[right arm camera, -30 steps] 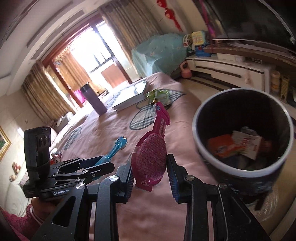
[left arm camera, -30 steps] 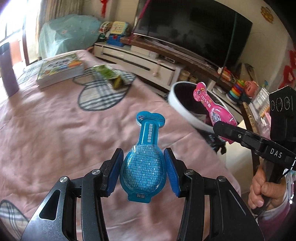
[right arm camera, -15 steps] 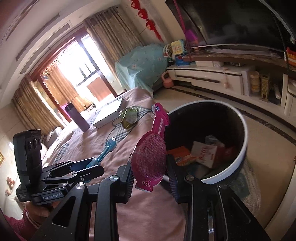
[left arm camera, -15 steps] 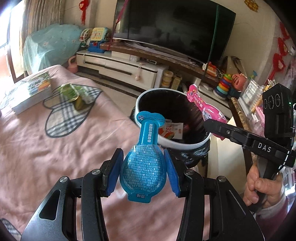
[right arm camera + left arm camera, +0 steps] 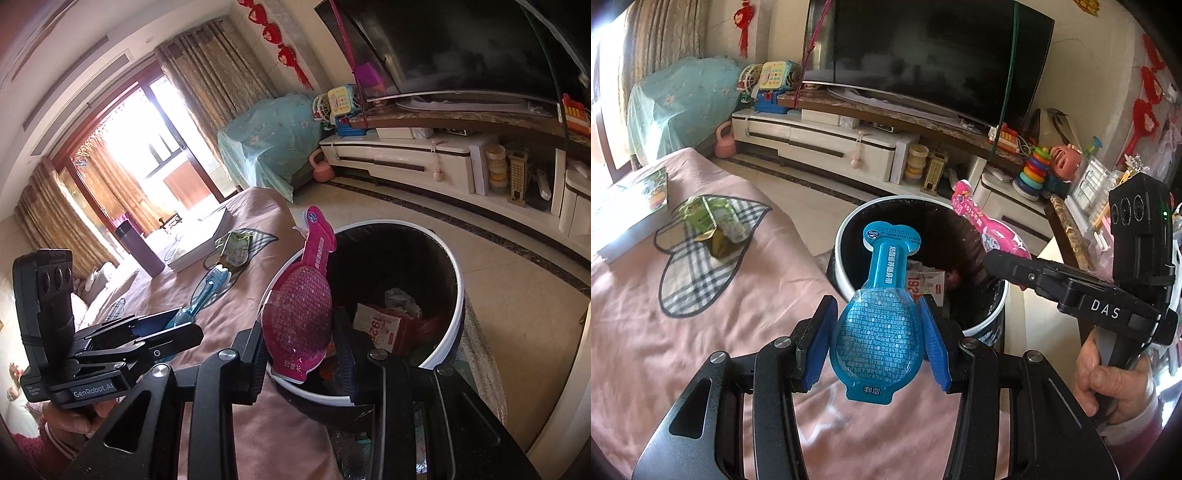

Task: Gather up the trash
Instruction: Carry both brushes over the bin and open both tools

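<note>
Gripping a blue pouch [image 5: 877, 334] by its round belly, the left gripper [image 5: 878, 343] has its blue pads pressed on both sides of the pouch, and the narrow neck of the pouch points away toward the bin. The right gripper [image 5: 299, 345] is clamped in the same way on a pink pouch [image 5: 297, 314], whose neck stands up over the near left rim of the trash bin [image 5: 452, 258]. In the left wrist view the pink pouch [image 5: 982, 225] sticks out of the right gripper's jaws above the far right part of the bin [image 5: 846, 229]. The bin is round, with a white rim and a dark inside, and it stands on the floor just beside the right edge of the pink cloth [image 5: 646, 350]. Some paper packets [image 5: 384, 326] lie at its bottom. Farther left on the cloth a green carton [image 5: 716, 225] rests on a checked heart patch, with a book [image 5: 631, 206] beyond it at the left edge. A hand [image 5: 1115, 380] holds the handle of the right gripper at the near right.
</note>
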`<state>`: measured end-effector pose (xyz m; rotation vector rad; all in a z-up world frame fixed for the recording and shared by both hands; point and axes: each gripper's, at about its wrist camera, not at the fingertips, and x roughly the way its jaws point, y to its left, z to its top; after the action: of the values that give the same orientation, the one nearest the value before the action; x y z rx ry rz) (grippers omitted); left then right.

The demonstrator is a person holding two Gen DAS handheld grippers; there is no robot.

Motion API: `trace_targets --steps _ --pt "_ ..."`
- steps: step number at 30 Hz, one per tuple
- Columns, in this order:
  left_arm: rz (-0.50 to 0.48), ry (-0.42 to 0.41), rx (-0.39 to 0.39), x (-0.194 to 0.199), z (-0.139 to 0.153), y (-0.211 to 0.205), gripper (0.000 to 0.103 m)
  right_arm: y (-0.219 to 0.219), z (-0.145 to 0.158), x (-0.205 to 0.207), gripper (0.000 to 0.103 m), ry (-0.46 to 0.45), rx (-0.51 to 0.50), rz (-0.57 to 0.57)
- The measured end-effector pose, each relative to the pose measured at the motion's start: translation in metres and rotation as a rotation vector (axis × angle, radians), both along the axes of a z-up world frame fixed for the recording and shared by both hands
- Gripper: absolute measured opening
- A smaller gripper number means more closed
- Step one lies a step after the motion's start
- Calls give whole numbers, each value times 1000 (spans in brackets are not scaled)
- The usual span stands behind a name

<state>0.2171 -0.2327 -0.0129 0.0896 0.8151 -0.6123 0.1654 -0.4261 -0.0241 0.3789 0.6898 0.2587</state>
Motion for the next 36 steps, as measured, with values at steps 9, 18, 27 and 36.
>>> trace_targets --steps 9,18,27,36 --pt "-9 9 8 11 -4 -13 45 -12 -6 5 33 13 4 -11" --pt "-16 11 17 19 -5 -25 45 -21 -12 11 33 35 6 -20" --pt "-24 16 15 26 -5 -35 45 -27 -15 18 33 61 10 -31" --pt "-5 43 -23 36 -1 -36 73 -37 -15 26 48 91 40 -59"
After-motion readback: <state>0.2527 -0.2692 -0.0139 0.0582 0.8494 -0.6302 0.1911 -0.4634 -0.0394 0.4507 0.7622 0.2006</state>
